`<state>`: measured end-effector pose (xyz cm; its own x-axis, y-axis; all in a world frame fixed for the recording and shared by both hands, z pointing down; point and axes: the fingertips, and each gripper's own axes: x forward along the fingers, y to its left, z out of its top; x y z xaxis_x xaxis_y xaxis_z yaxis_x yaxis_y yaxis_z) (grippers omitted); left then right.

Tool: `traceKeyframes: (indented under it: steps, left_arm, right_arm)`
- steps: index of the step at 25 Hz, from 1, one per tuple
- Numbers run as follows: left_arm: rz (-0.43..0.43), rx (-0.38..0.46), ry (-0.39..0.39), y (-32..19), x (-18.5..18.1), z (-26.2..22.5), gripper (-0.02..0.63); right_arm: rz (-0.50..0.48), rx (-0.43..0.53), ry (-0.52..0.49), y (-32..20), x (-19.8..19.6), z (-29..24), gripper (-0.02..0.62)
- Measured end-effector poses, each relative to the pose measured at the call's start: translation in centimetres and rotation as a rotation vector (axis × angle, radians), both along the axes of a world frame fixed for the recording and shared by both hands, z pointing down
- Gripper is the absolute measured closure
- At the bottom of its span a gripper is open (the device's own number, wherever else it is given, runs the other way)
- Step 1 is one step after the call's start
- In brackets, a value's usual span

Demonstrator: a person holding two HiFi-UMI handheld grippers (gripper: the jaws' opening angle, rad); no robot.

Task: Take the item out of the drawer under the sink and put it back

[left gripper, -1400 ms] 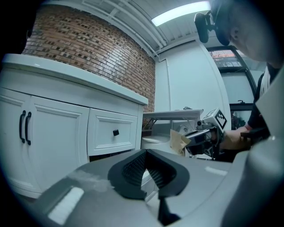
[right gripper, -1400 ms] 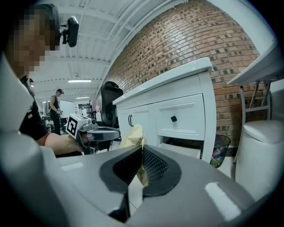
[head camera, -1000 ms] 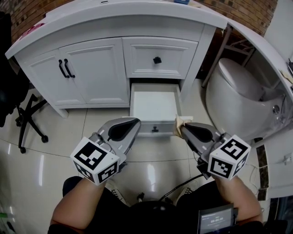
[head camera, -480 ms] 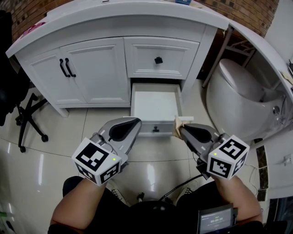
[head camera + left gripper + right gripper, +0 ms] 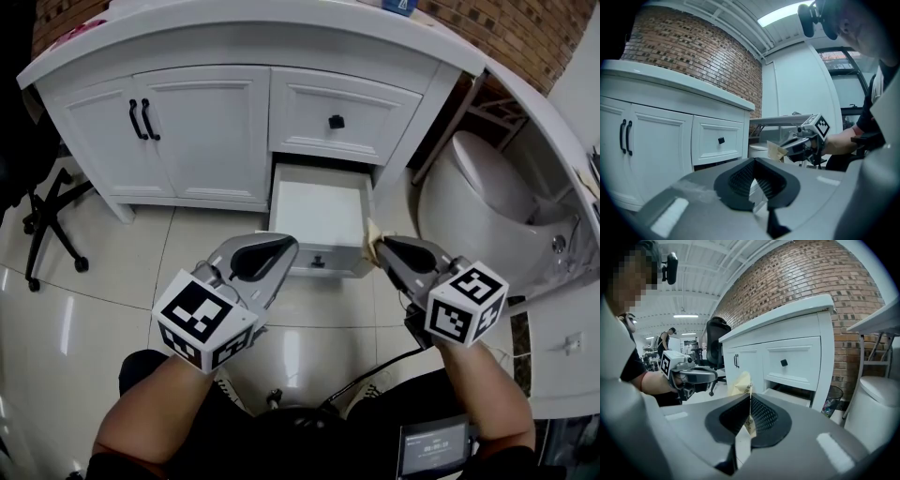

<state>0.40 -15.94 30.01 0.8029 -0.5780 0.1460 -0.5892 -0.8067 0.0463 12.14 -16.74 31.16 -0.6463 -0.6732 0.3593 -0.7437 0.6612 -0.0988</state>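
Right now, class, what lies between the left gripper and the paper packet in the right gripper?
In the head view, the front of the open drawer, with its black knob, shows between the left gripper and the packet; nothing else.

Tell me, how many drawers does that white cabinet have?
2. One shut drawer with a black knob sits just under the countertop. The open drawer is pulled out right below it. Left of them are doors, not drawers.
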Motion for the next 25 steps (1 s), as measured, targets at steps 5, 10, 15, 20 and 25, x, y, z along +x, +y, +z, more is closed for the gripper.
traceKeyframes:
  steps: [5, 10, 15, 20, 25]
  left_arm:
    - [0.008, -0.013, 0.012, 0.1, 0.1, 0.0, 0.601]
    - [0.009, -0.017, 0.016, 0.1, -0.4, 0.0, 0.601]
    - [-0.006, -0.016, 0.031, -0.1, -0.9, -0.2, 0.601]
    - [-0.008, -0.029, 0.032, -0.4, -0.9, 0.0, 0.601]
    - [0.008, -0.04, 0.033, -0.5, -0.5, 0.2, 0.601]
  right_arm:
    - [-0.042, 0.001, 0.092, -3.1, -0.7, 0.2, 0.583]
    - [-0.087, 0.031, 0.224, -7.5, -2.1, 1.0, 0.583]
    - [-0.12, 0.031, 0.379, -12.6, -2.5, 3.9, 0.583]
    - [-0.136, -0.054, 0.517, -16.2, -2.2, 8.9, 0.583]
    - [-0.156, -0.101, 0.644, -18.9, -2.7, 13.1, 0.583]
